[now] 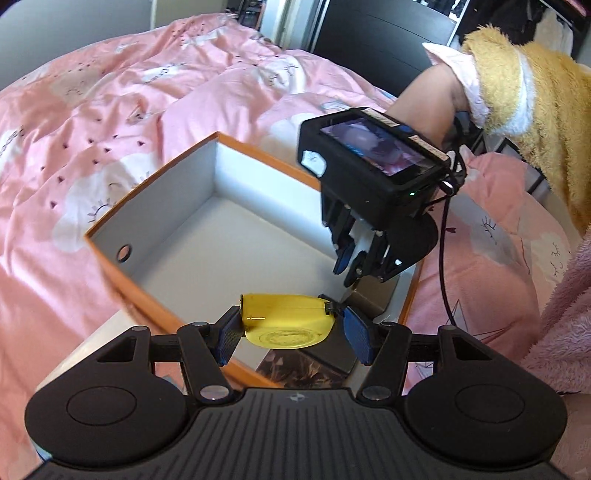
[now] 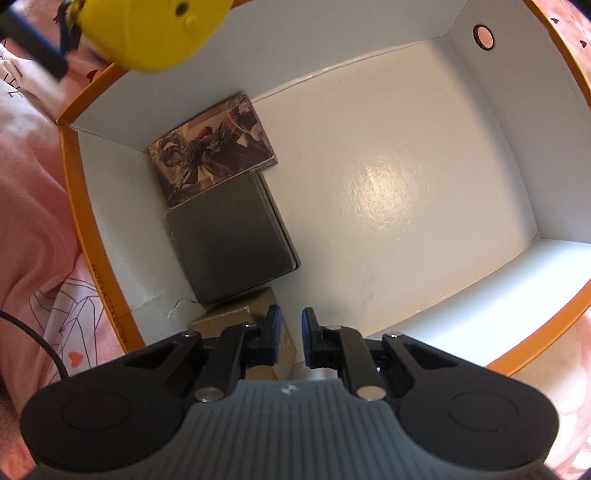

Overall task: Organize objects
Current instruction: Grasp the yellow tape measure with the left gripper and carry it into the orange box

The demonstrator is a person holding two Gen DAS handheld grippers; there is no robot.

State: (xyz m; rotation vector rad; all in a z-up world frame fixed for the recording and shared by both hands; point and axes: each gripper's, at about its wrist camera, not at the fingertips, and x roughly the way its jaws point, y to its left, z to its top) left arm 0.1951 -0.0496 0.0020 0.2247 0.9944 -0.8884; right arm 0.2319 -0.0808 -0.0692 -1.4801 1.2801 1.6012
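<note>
My left gripper (image 1: 288,328) is shut on a yellow tape measure (image 1: 286,319) and holds it above the near edge of the orange box (image 1: 110,258). The tape measure also shows at the top left of the right wrist view (image 2: 155,33). My right gripper (image 2: 291,332) hangs over the box's near right corner, with its jaws a little apart and nothing between them; it also shows in the left wrist view (image 1: 347,269). Inside the box (image 2: 99,288), along one wall, lie a picture-printed card box (image 2: 210,147), a dark grey box (image 2: 229,240) and a small tan box (image 2: 243,321).
The box has a white inside with a round finger hole (image 2: 484,37) in its end wall. It sits on a bed with a pink printed duvet (image 1: 129,92). A black cable (image 1: 443,258) trails from the right gripper. A pale flat lid (image 1: 92,347) lies beside the box.
</note>
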